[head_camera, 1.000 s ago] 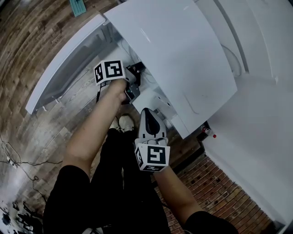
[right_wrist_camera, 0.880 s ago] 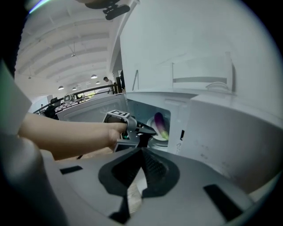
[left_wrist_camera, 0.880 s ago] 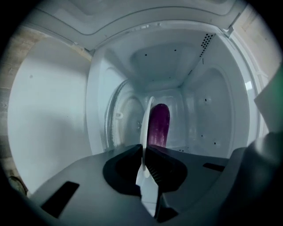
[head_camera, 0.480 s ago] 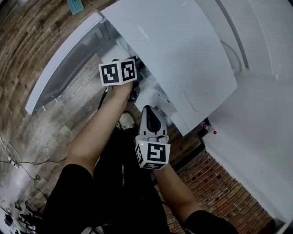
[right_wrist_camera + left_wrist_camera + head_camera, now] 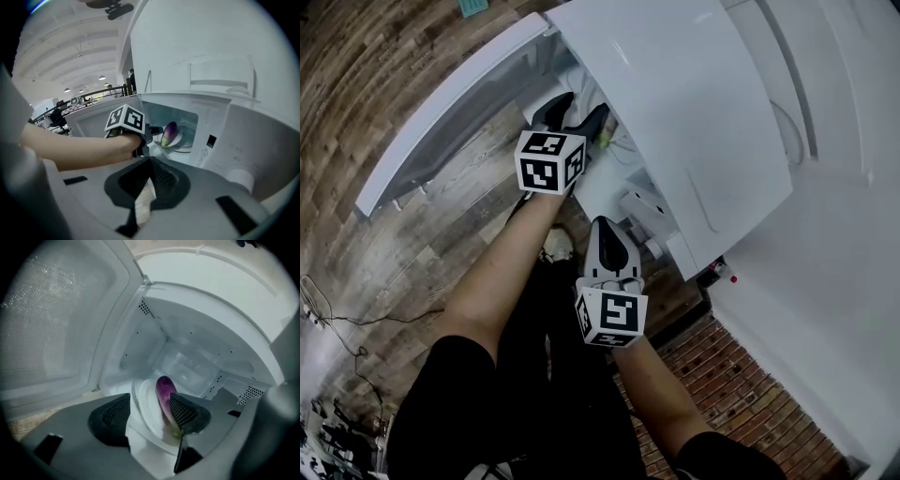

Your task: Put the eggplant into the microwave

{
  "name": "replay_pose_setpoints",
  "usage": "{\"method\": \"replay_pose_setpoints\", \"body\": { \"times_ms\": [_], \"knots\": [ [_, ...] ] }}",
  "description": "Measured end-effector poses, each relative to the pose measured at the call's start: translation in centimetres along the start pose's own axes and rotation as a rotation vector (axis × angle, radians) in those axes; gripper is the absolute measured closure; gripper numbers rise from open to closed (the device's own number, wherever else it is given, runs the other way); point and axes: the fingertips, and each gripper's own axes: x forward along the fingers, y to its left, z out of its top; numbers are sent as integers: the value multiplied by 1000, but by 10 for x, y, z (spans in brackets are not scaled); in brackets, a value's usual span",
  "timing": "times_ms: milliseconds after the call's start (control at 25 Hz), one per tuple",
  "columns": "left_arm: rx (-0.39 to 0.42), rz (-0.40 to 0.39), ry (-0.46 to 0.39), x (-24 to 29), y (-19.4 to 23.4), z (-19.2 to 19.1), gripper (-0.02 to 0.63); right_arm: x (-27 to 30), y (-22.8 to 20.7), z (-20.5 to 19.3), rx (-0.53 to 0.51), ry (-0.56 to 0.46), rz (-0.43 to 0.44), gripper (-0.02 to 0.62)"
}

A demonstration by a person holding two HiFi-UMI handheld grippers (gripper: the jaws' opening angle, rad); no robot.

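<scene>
The eggplant [image 5: 163, 389] is seen as a smooth, glossy purple oblong with its green stem end at 6 o'clock. It is laid on a round white plate [image 5: 142, 425] inside the microwave [image 5: 201, 345], whose cavity is made of plain white sheet with small perforated vents. The door [image 5: 51, 319], with a fine dotted mesh window, is swung open at 9 o'clock of the cavity. The left gripper [image 5: 149, 412] is held wide, its black ribbed pads apart. The eggplant is seen between them (partly behind the right pad), but it is pressed by neither. The right gripper [image 5: 150, 180] is kept with its jaws together, and nothing is held in it. Compared with one second before, the left jaws have just been opening, the marker cube [image 5: 548, 161] is rolled to another face, and the right gripper is unchanged.
</scene>
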Motion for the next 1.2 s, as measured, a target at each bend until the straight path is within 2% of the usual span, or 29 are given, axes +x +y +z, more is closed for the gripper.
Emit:
{"method": "replay_pose_setpoints", "body": {
  "times_ms": [120, 160, 200, 240, 360, 480, 720, 880, 1000, 1200],
  "knots": [
    [41, 34, -48, -15, 11, 9, 371, 1, 4, 0, -10, -3, 7, 591],
    [59, 45, -56, -22, 13, 11, 437, 1, 4, 1, -13, -6, 8, 591],
    [80, 50, -61, -30, 13, 14, 557, 1, 2, 3, -15, -11, 8, 591],
    [104, 45, -63, -40, 10, 17, 606, 1, 0, 6, -11, -20, 8, 591],
    [172, -2, -85, -77, -6, 30, 606, -1, 0, 21, 22, -60, 25, 591],
    [223, 7, -113, -126, -23, 47, 606, -10, 10, 45, 17, -109, 58, 591],
    [134, 125, -58, -211, -53, 85, 606, -50, 19, 118, 20, -179, 59, 591],
    [158, 126, -5, -260, -97, 124, 607, -94, 29, 173, 27, -225, 97, 591],
    [109, 89, 10, -290, -134, 162, 606, -127, 39, 206, 25, -230, 147, 591],
    [204, 93, -60, -334, -173, 242, 606, -181, 37, 272, -10, -349, 102, 591]
  ]
}}
